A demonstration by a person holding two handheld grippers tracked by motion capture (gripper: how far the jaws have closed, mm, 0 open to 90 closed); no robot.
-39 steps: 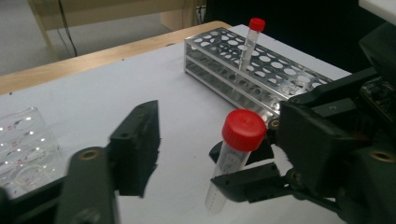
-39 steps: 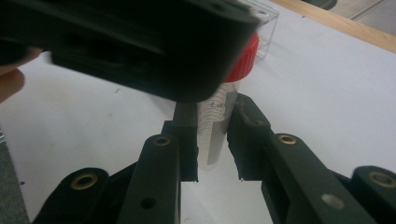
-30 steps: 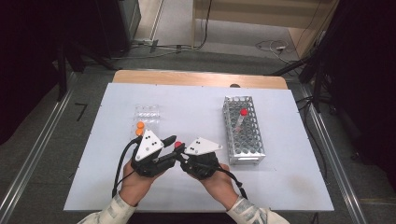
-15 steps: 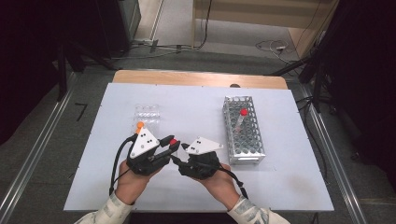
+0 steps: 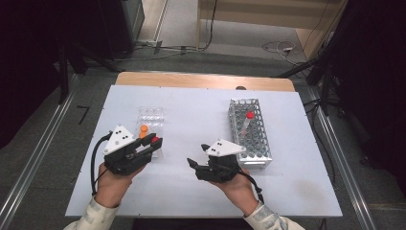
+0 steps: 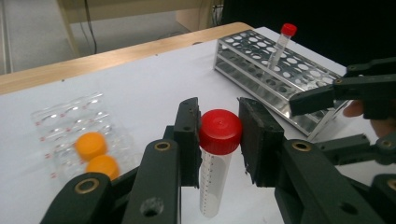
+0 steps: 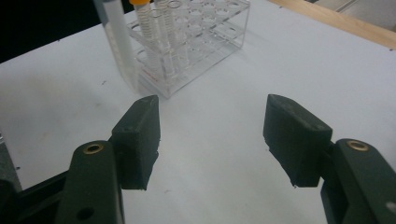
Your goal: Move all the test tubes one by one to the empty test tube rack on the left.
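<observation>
We hold two black grippers, the left gripper [image 5: 149, 146] and the right gripper [image 5: 193, 166], each topped by a pale three-cornered plate with dark dots. Brass-coloured rivets sit in their arms, and the jaws are blocky black pads. Black cables [image 5: 94, 155] trail back. Our sleeves [image 5: 95, 216] are pale, with ribbed cuffs.

The desk [image 5: 201, 105] has a white top, and a strip of light brown wood [image 5: 206, 80] runs along its far edge. Around it the floor [image 5: 43, 143] is grey carpet. A silver metal rail [image 5: 36, 158] lies on the floor at the left side, and another rail [image 5: 342, 163] lies at the right. Beyond the desk stands light wooden furniture [image 5: 268, 12]. Black and white cables [image 5: 275, 47] trail on the floor near it. A dark cabinet [image 5: 110, 24] stands at the far left. The far corners of the room are very dark.
</observation>
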